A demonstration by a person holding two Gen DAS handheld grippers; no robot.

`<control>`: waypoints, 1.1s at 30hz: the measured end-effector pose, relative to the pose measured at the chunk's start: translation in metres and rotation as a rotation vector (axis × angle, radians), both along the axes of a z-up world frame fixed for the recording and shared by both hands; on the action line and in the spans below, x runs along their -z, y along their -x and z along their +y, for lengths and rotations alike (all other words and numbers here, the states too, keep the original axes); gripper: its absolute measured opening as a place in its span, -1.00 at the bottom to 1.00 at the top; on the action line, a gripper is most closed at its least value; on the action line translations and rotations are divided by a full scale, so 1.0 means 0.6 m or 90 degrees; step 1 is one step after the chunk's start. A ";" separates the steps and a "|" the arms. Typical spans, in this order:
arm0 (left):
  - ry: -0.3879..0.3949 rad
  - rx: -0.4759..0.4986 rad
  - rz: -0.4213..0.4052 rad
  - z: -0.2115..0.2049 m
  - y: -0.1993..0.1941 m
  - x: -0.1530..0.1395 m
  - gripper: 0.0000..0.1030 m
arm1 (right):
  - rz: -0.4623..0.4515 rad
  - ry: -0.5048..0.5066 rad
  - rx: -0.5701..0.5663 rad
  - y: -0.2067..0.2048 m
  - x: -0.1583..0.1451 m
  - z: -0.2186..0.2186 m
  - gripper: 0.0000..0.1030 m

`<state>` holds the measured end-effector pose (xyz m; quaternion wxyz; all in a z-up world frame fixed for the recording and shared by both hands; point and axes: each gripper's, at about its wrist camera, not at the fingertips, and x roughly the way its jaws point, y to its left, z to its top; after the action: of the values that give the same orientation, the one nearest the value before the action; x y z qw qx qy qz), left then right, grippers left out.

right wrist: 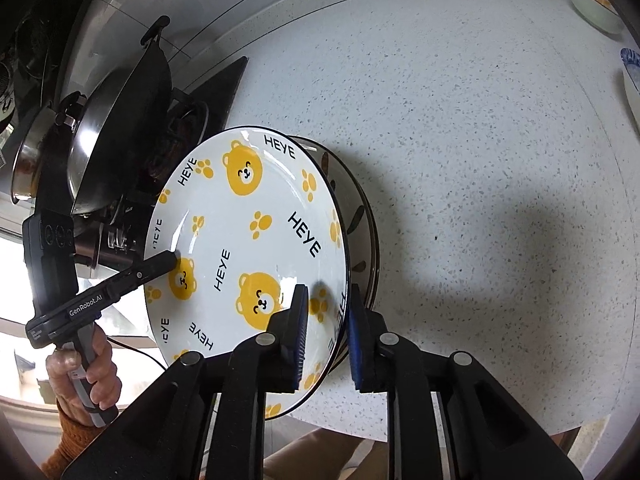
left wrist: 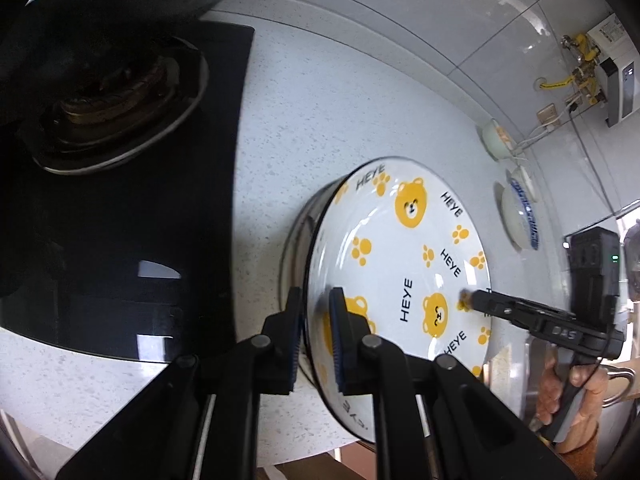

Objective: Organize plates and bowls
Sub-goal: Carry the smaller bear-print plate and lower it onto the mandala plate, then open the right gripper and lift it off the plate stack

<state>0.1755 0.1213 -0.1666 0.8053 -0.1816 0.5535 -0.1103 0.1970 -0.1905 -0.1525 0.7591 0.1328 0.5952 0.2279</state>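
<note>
A white plate with yellow bears and "HEYE" lettering (left wrist: 400, 264) (right wrist: 256, 216) lies tilted on top of a dark-rimmed plate (left wrist: 298, 224) (right wrist: 362, 216) on the speckled counter. My left gripper (left wrist: 316, 320) is shut on the bear plate's near rim; in the right wrist view the left gripper (right wrist: 171, 259) shows at the plate's left edge. My right gripper (right wrist: 328, 328) straddles the opposite rim with its jaws slightly apart, the pads not pressing. From the left wrist view the right gripper (left wrist: 474, 300) appears side-on at the plate's right edge.
A black hob (left wrist: 140, 240) with a burner (left wrist: 116, 96) lies left of the plates, and a wok (right wrist: 120, 128) sits on it. A pale bowl (left wrist: 494, 140) and a blue-rimmed bowl (left wrist: 520, 216) stand by the tiled wall. The counter's front edge (right wrist: 360, 432) is close. A hand (right wrist: 84, 368) holds the left gripper.
</note>
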 end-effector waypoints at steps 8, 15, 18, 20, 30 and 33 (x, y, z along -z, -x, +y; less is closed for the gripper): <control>0.012 0.009 -0.006 0.005 0.006 0.000 -0.80 | -0.033 0.031 0.000 0.009 -0.022 0.004 -0.27; -0.019 0.018 -0.046 0.000 0.020 -0.018 -0.79 | -0.073 0.026 0.011 0.032 -0.046 -0.004 -0.27; -0.049 0.021 -0.076 -0.005 0.035 -0.033 -0.73 | -0.091 0.028 0.013 0.044 -0.054 -0.004 -0.24; -0.056 0.024 -0.090 -0.006 0.042 -0.040 -0.73 | -0.099 0.026 0.010 0.052 -0.058 -0.002 -0.18; -0.056 0.013 -0.139 0.007 0.067 -0.067 -0.73 | -0.131 0.027 0.023 0.078 -0.079 -0.001 0.01; -0.061 0.008 -0.167 0.004 0.073 -0.083 -0.73 | -0.147 0.028 0.035 0.087 -0.088 -0.008 0.06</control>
<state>0.1320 0.1235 -0.1168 0.8777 -0.1237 0.4494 -0.1118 0.1449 -0.1954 -0.0999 0.8310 0.1053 0.5051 0.2079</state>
